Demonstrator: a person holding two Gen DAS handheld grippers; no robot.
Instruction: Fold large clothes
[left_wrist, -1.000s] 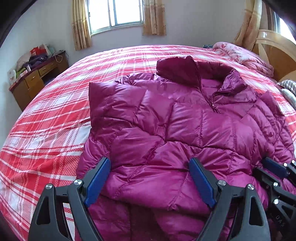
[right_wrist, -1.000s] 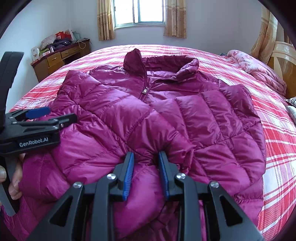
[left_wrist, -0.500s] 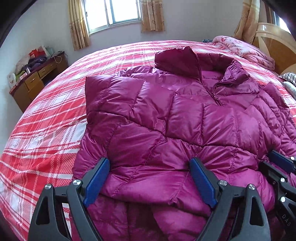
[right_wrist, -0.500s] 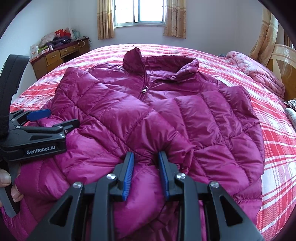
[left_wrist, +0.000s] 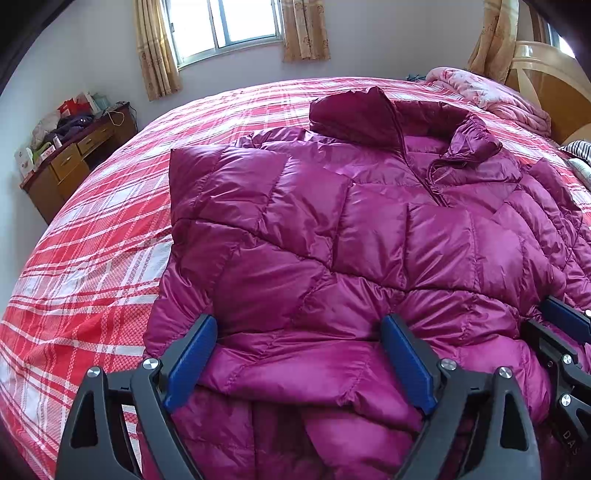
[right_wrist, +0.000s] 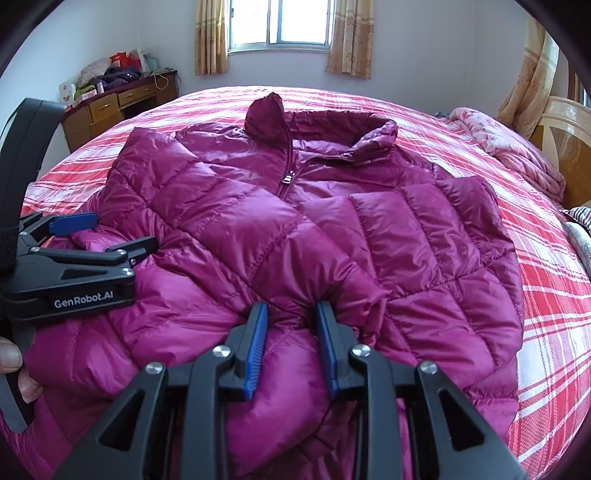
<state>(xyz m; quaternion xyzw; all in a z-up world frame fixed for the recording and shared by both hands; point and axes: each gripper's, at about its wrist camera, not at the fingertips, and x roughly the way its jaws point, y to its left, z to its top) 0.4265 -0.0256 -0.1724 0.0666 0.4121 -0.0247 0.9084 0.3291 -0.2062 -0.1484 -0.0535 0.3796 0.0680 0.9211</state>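
**Magenta jacket gripped at its lower edge on the plaid bed**

A magenta quilted down jacket (right_wrist: 332, 236) is lying front-up across the middle of both frames on a red-and-white plaid bed (left_wrist: 103, 236), its collar pointing toward the top of the frame and its zipper pull (right_wrist: 288, 178) sitting just below the collar. Both sleeves are lying folded in over the body.

The right gripper (right_wrist: 291, 332), at the bottom centre of the right wrist view, is pinching a bunched ridge of the jacket's fabric between its blue pads, the jaws drawn close together on it.

The left gripper (left_wrist: 299, 358), at the bottom of the left wrist view, is spreading its jaws wide, with a broad puffed fold of the jacket bulging between them; its pads are sitting against the fabric but not clamping it. In the right wrist view it is lying at the left edge, held by a hand (right_wrist: 14, 365).

A wooden dresser (right_wrist: 118, 107) is standing at the upper left, a pink quilt (right_wrist: 509, 151) is lying at the upper right.
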